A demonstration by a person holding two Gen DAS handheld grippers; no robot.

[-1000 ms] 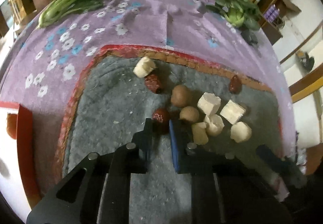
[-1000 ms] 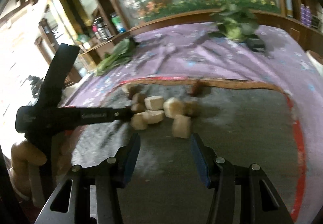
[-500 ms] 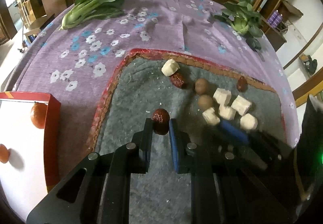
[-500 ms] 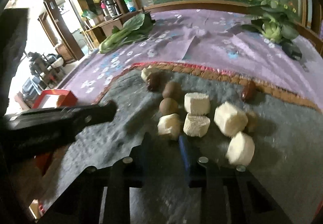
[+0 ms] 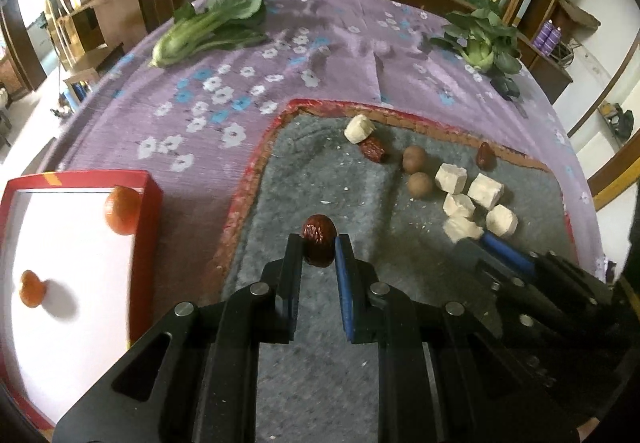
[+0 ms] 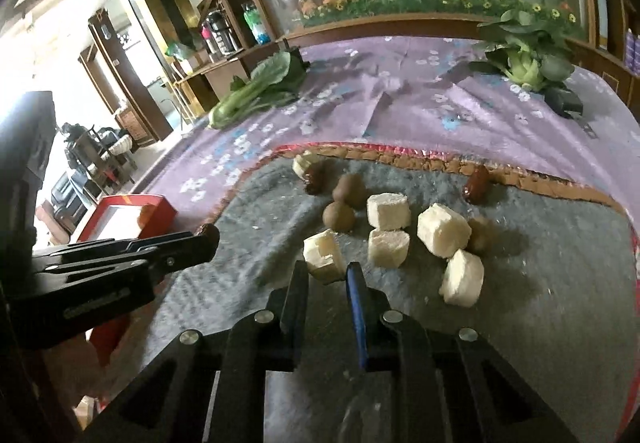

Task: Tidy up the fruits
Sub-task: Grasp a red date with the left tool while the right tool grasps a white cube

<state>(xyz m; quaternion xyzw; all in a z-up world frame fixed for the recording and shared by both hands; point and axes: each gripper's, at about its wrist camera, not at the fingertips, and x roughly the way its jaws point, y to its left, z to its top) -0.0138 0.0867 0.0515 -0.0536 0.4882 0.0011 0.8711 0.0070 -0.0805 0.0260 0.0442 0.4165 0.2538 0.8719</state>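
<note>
My left gripper [image 5: 318,243] is shut on a dark red jujube [image 5: 319,239] and holds it above the grey mat [image 5: 320,171]. My right gripper [image 6: 326,273] is shut on a pale fruit chunk [image 6: 323,261] at the near edge of the pile. Several pale chunks [image 6: 442,229], two brown round fruits [image 6: 339,216] and two more jujubes [image 6: 476,185] lie on the mat. A red box [image 5: 80,255] with a white floor holds two small oranges [image 5: 122,209] at the left.
The purple flowered cloth [image 5: 280,55] covers the table. A leafy green [image 5: 212,27] lies at the far left, another green [image 5: 482,43] at the far right. The left gripper also shows in the right wrist view [image 6: 206,233].
My left gripper has lifted the jujube off the mat and drawn back toward the red box. My right gripper has narrowed from wide open and closed onto the nearest pale chunk.
</note>
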